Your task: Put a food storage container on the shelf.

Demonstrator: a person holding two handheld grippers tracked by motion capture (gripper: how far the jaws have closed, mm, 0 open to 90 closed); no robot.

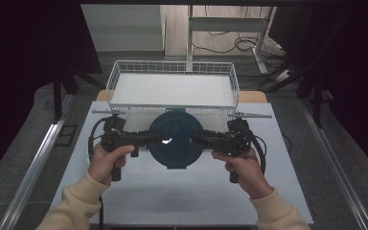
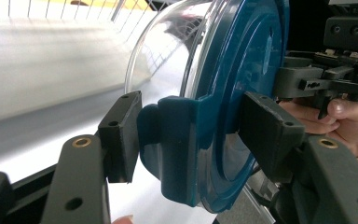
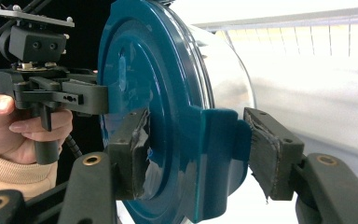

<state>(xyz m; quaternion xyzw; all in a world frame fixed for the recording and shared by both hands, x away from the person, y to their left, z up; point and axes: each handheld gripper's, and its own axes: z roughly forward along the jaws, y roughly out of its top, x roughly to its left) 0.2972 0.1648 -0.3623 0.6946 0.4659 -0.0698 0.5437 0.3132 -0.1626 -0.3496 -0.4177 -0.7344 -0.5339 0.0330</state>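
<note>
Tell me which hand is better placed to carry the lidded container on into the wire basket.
Neither alone. The left tongs and right tongs each clamp a side latch of the lidded container, at matching distances just before the wire basket. If forced, either; the grips look symmetrical.

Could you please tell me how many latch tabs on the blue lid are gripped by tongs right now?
2: one tab in the left tongs, one tab in the right tongs. Other tabs may be hidden.

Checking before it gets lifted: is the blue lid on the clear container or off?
On. The blue lid caps the clear container, its side tabs folded over the rim.
</note>
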